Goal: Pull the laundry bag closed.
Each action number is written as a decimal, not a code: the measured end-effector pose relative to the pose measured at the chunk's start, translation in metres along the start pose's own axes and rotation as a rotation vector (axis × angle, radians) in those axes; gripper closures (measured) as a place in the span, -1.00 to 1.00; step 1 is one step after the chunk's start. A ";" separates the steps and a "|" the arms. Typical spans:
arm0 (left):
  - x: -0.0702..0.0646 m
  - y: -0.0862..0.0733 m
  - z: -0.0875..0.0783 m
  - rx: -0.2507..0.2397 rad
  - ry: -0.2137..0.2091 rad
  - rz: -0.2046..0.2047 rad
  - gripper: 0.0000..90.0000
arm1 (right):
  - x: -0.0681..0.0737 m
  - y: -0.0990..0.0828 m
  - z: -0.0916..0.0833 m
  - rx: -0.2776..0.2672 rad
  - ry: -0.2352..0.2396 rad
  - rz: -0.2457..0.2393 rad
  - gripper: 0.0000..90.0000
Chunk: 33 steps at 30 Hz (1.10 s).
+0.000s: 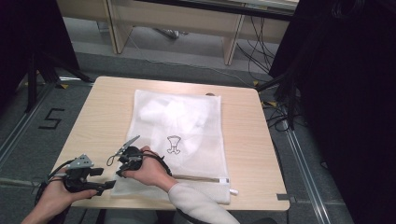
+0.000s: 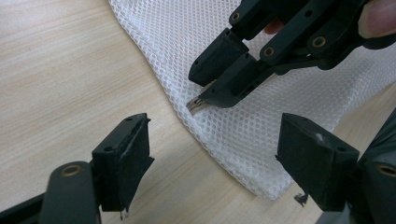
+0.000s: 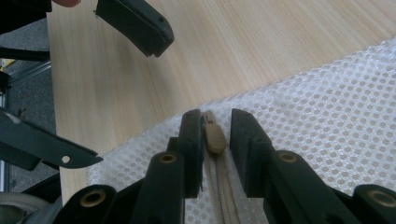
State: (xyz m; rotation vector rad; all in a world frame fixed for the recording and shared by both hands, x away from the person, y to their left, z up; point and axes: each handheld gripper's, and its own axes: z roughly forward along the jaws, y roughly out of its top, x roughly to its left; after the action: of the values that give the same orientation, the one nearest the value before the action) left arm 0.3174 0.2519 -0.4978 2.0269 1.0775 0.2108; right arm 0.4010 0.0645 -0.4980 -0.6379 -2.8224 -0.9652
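- Mesh laundry bag: it lies flat on your worktop, running from near the far edge down to the near edge, and it covers the middle of the surface. White fabric shows through the mesh in its far half, and a small dark printed figure sits near its middle.
- Zip: it runs along the bag's near end, parallel to the near edge of the worktop, with a white tab poking out at the near right corner of the bag.
- Your right gripper reaches across to the bag's near left corner. In the right gripper view the jaws stand either side of the tan zip pull, narrowly apart; one pad seems to touch it, the other shows a slim gap. You cannot call it a firm pinch.
- Your left gripper rests by the near left corner of the worktop, just left of the bag. Its jaws are spread wide with nothing between them, the bag's corner lying ahead of them.
- Zip pull, in the left gripper view: it peeks out as a small metal end between the right gripper's tips.
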 end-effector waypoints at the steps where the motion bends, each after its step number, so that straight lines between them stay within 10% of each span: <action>1: 0.000 0.001 -0.001 0.016 0.003 0.003 -0.45 | -0.001 0.000 0.001 -0.001 -0.003 -0.016 0.69; 18: 0.000 0.001 0.001 0.033 -0.005 -0.017 -0.43 | 0.009 0.009 -0.015 -0.019 -0.015 -0.076 0.83; 33: 0.002 0.008 0.015 0.018 -0.081 -0.118 -0.05 | 0.010 0.017 -0.031 -0.019 -0.042 -0.127 0.84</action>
State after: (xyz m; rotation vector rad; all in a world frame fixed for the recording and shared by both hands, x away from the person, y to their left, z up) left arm 0.3304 0.2426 -0.5021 1.9632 1.1472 0.0583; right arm 0.3972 0.0617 -0.4611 -0.4918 -2.9245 -1.0118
